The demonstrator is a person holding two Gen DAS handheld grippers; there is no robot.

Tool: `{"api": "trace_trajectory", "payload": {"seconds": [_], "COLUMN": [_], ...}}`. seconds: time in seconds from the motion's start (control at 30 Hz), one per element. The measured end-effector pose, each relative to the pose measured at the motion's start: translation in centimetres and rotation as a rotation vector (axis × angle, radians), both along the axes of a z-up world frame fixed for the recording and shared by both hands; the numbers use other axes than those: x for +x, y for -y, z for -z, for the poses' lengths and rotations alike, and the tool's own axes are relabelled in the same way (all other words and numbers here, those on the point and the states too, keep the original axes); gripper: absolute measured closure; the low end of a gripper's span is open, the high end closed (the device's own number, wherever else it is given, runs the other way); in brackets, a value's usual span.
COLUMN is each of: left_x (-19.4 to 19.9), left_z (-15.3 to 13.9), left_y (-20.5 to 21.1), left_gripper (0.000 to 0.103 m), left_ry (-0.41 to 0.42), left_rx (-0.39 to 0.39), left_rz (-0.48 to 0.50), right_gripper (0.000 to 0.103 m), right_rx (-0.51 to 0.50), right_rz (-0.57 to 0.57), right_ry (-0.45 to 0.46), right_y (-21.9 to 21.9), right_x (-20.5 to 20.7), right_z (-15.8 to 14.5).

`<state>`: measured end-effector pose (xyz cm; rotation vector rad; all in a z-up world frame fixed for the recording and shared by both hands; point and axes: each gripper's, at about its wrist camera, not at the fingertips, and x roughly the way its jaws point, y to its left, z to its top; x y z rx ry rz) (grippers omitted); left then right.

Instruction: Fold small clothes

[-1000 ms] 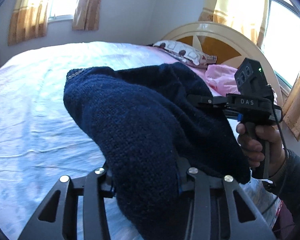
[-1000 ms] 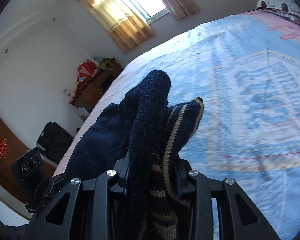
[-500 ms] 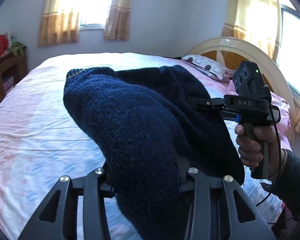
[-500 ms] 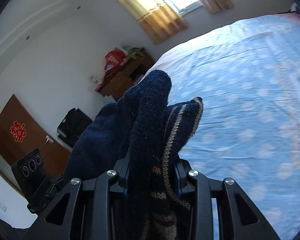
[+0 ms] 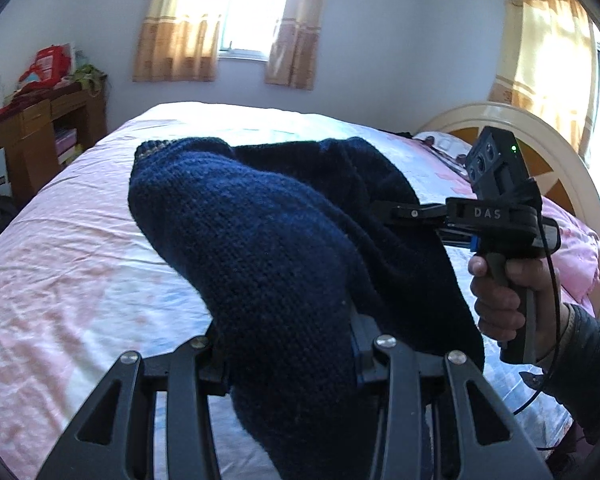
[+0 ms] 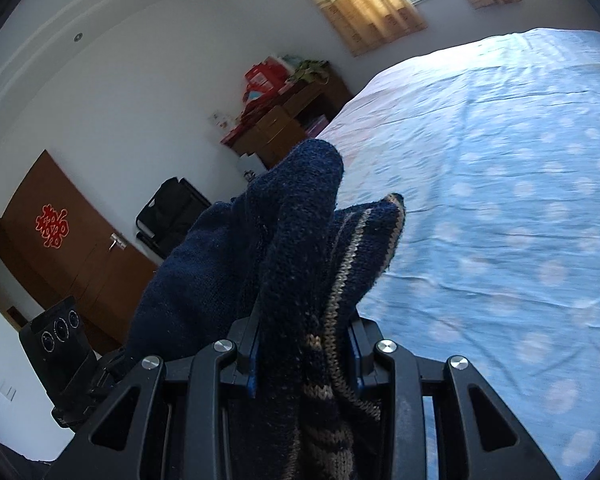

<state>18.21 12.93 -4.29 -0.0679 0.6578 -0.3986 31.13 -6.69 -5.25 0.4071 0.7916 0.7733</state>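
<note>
Above the bed (image 5: 72, 264), I am carrying a dark blue knitted garment (image 5: 284, 248) slung between both tools, clear of the sheet. I am keeping the left hand-held gripper (image 5: 288, 344) clamped partway closed on a thick bunch of the plain knit, which is bulging up and forward out of its jaws. I am keeping the right hand-held gripper (image 6: 300, 340) likewise partway closed, on a bunch that is showing a tan-striped ribbed edge (image 6: 364, 248). From the left wrist view, the right tool (image 5: 496, 216) is sitting just to the right at about the same height, with a hand (image 5: 504, 292) gripping its handle. The garment's long axis is running roughly from one tool to the other, sagging slightly between them. Neither hand is nearer; both are already holding it. I judge that the coming move depends on spreading this span and lowering it onto the open sheet ahead.
</note>
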Motion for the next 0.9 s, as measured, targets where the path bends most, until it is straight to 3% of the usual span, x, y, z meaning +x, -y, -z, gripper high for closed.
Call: {"api": "trace_trajectory", "payload": {"seconds": [0.9], "left_x": [-1.6], "left_z": [1.0], "left_y": [-3.4], "left_gripper": [0.061], "left_ry": [-0.018], "left_rx": [-0.034], "left_rz": [-0.119], "right_gripper": [0.069], "right_rx": [-0.050], "right_rz": [-0.134], "right_ry": [-0.025], "right_y": [-8.6], "right_x": [2.1], "right_z": [2.0]}}
